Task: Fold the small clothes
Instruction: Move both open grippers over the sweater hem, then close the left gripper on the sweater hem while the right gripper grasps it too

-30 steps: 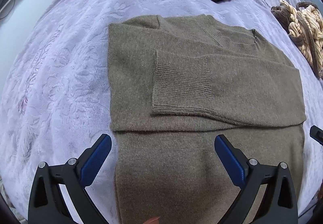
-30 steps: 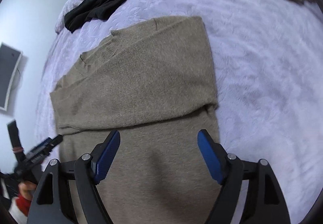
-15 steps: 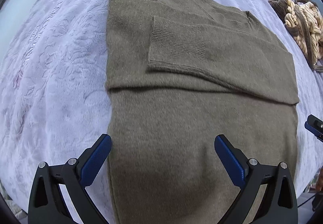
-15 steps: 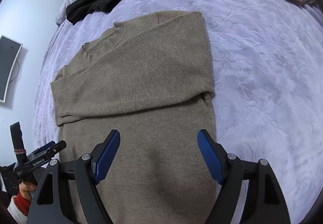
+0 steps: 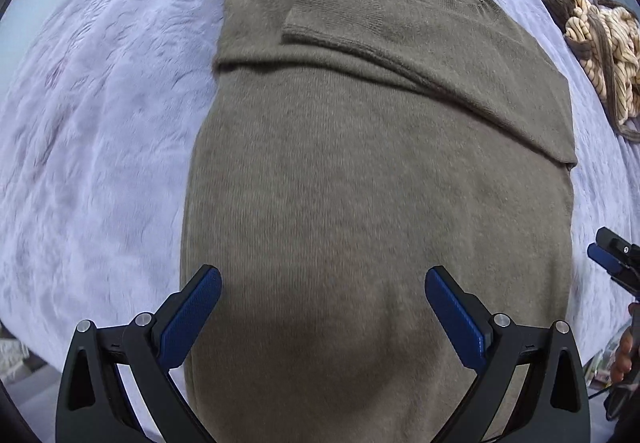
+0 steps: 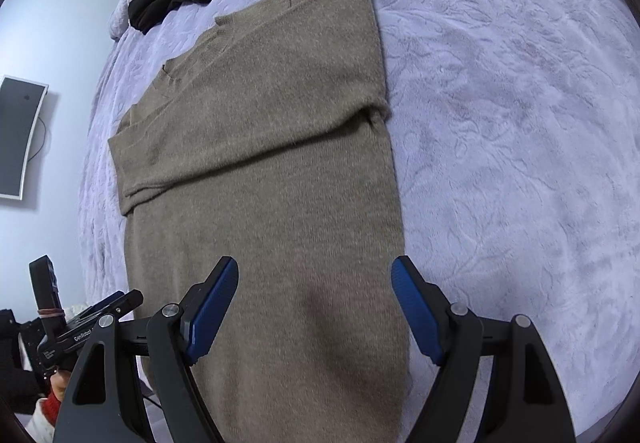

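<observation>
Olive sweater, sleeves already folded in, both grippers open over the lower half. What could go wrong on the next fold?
1. The folded sleeve lies loose across the olive sweater; lifting the hem end could slide it out of place.
2. The left gripper and right gripper hover open above mid-fabric, not the corners; pinching there may bunch the knit or catch one layer only.
3. The plush bedspread may drag on the knit and skew the fold.

Lavender embossed bedspread [image 6: 500, 131] covers the bed; pale wall [image 6: 56, 23] carries a dark mounted screen [image 6: 18, 135]
</observation>
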The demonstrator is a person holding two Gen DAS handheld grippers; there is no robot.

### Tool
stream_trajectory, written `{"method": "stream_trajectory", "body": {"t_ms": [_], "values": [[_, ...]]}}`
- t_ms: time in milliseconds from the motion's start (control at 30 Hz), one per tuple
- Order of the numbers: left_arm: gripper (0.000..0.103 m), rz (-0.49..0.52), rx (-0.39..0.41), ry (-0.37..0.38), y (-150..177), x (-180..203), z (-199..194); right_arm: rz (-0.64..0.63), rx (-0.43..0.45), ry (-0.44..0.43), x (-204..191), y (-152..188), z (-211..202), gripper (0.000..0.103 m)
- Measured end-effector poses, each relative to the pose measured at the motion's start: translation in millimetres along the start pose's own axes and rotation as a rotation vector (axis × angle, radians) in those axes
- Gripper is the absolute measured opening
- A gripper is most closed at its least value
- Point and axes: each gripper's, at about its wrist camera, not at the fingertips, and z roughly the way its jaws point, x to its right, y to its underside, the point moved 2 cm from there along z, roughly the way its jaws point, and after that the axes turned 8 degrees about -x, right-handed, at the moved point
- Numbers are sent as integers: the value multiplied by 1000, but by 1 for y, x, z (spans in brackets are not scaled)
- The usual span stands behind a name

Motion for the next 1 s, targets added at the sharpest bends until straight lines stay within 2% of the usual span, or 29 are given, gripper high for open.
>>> {"method": "stream_trajectory", "body": {"t_ms": [233,433,600,800,900,1000], "values": [[102,-82,44,-23,43,-15,-30,-41,-92,-57,2,14,15,82],[102,-139,-4,-25,67,-48,-28,-42,-95,-134,-1,37,19,82],[102,-90,-39,-9,94,-73,-11,-44,-92,-166,6,68,19,82],[102,-9,-86,137,127,-93,10,-3,-99,-185,31,127,16,81],[102,32,-106,209,146,-96,16,46,-109,-220,45,156,16,81],[102,74,-114,275,156,-91,16,99,-125,-294,55,179,23,81]]}}
